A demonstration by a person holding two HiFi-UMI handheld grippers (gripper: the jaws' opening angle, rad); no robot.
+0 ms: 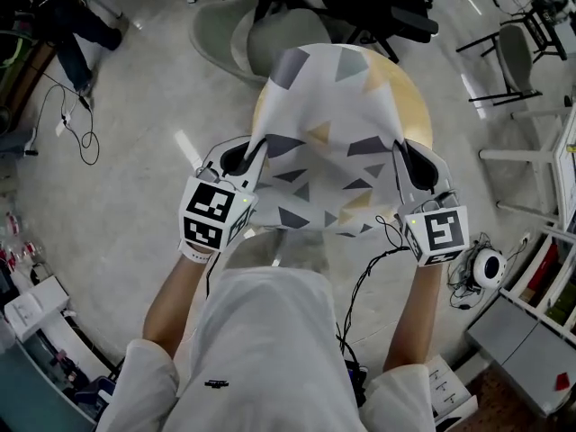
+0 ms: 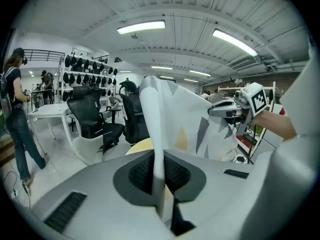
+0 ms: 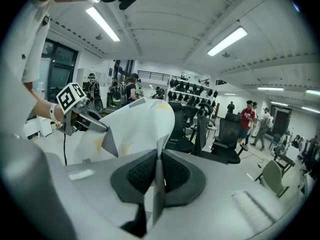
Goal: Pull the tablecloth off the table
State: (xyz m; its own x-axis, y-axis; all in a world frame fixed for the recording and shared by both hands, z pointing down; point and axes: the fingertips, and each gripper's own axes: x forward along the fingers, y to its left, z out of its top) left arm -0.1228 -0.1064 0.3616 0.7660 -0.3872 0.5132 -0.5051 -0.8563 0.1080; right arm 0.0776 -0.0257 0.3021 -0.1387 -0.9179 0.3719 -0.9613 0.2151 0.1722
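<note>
A white tablecloth [image 1: 328, 142] with grey and tan triangles hangs stretched between my two grippers, lifted above a round light-wood table [image 1: 416, 106]. Its far end still drapes over the tabletop. My left gripper [image 1: 255, 156] is shut on the cloth's near left corner; in the left gripper view the fabric [image 2: 159, 134] runs up from between the black pads [image 2: 142, 174]. My right gripper [image 1: 400, 162] is shut on the near right corner, and the cloth [image 3: 145, 124] rises from its pads [image 3: 172, 173] in the right gripper view. Each gripper shows in the other's view: right gripper [image 2: 227, 111], left gripper [image 3: 92, 120].
A grey shell chair [image 1: 236, 32] and black office chairs [image 1: 378, 7] stand beyond the table. Cables [image 1: 369, 277] trail on the floor by my right side, near a white round device [image 1: 489, 266]. Shelving [image 1: 549, 277] lines the right. People stand in the background [image 3: 247, 121].
</note>
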